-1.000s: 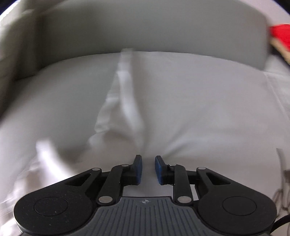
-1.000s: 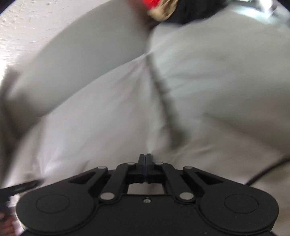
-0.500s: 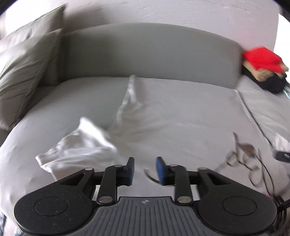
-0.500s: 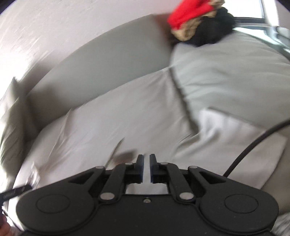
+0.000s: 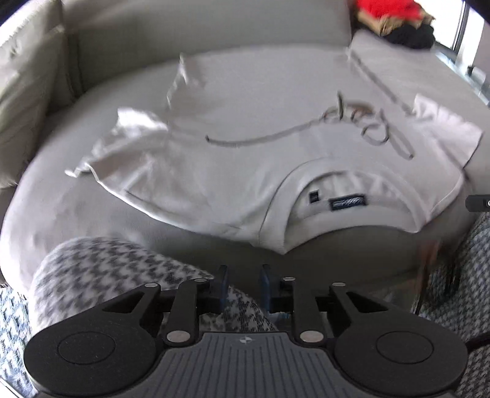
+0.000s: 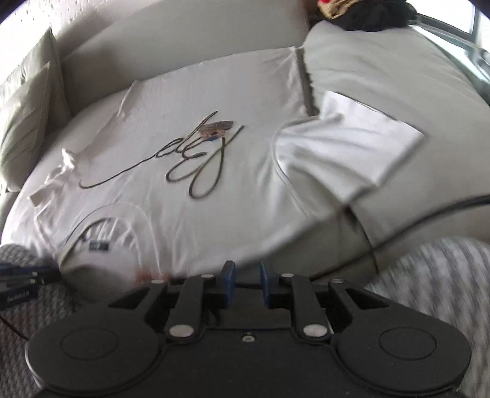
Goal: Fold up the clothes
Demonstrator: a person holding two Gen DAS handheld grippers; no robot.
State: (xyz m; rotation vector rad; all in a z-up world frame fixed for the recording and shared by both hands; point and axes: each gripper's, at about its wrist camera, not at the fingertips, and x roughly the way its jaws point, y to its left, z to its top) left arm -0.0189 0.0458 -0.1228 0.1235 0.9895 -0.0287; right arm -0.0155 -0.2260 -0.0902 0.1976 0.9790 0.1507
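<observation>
A white T-shirt (image 5: pixel 245 165) (image 6: pixel 196 208) lies spread face up on the grey sofa seat (image 5: pixel 73 202), collar toward me and hanging over the front edge. Dark script lettering (image 6: pixel 190 159) crosses its chest. Its left sleeve (image 5: pixel 128 137) is crumpled; its right sleeve (image 6: pixel 361 147) lies flat over the seam between cushions. My left gripper (image 5: pixel 243 287) is open, pulled back from the sofa edge over a houndstooth-clad knee (image 5: pixel 101 269), holding nothing. My right gripper (image 6: pixel 246 283) is open too, just short of the shirt's shoulder edge, holding nothing.
A stack of red, tan and black clothes (image 5: pixel 395 21) (image 6: pixel 364 12) sits on the sofa's far right corner. Grey pillows (image 5: pixel 27 101) (image 6: pixel 27 122) lean at the left. The sofa backrest (image 5: pixel 199 33) curves behind the shirt. Houndstooth-clad legs (image 6: pixel 428 275) flank both grippers.
Both grippers have let go of the shirt and drawn back from the sofa. The right one, shut a second ago, now stands open. The shirt has settled flat on the seat.
</observation>
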